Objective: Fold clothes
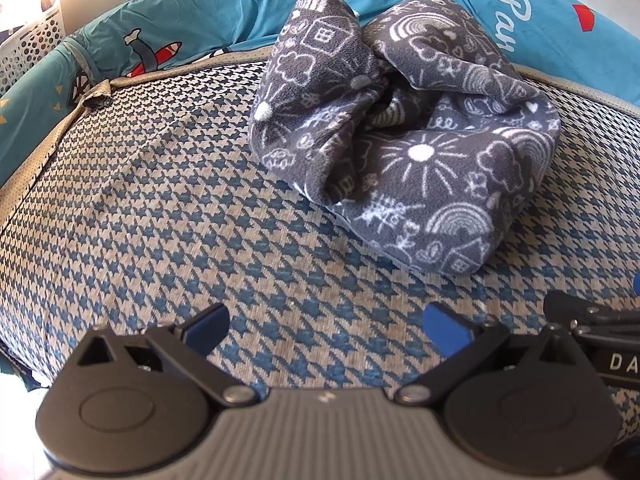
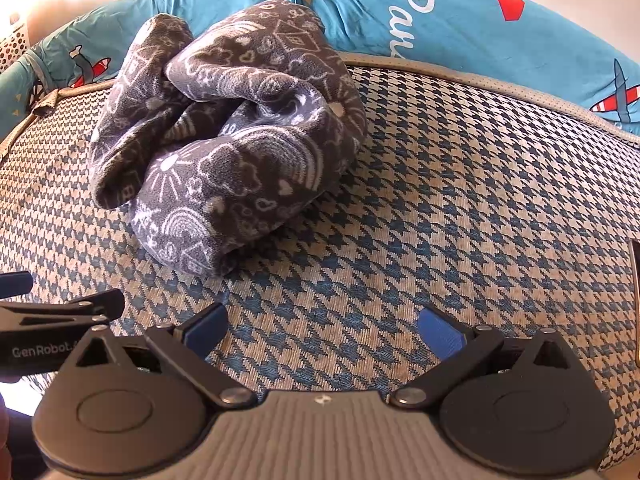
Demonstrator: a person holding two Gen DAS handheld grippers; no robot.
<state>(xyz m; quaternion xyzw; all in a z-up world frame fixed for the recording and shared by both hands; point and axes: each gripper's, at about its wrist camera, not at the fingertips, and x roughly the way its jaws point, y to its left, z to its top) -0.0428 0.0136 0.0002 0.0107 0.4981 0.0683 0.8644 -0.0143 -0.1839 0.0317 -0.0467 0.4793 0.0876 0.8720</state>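
Note:
A grey fleece garment (image 1: 404, 140) printed with white suns, rainbows and houses lies bunched in a loose heap on the houndstooth bed surface (image 1: 160, 208). In the right wrist view the same garment (image 2: 228, 136) sits up and to the left. My left gripper (image 1: 328, 330) is open above bare mattress, short of the garment's near edge, with nothing between its blue pads. My right gripper (image 2: 322, 330) is open too, over bare fabric to the right of the heap. Each view catches the other gripper's body at its side edge.
A teal quilt (image 1: 200, 16) with planes and white lettering is bunched along the far side of the bed. A white perforated basket (image 1: 28, 40) stands at the far left. The mattress piping (image 1: 24, 184) marks the left edge. A dark strip (image 2: 633, 300) shows at the right border.

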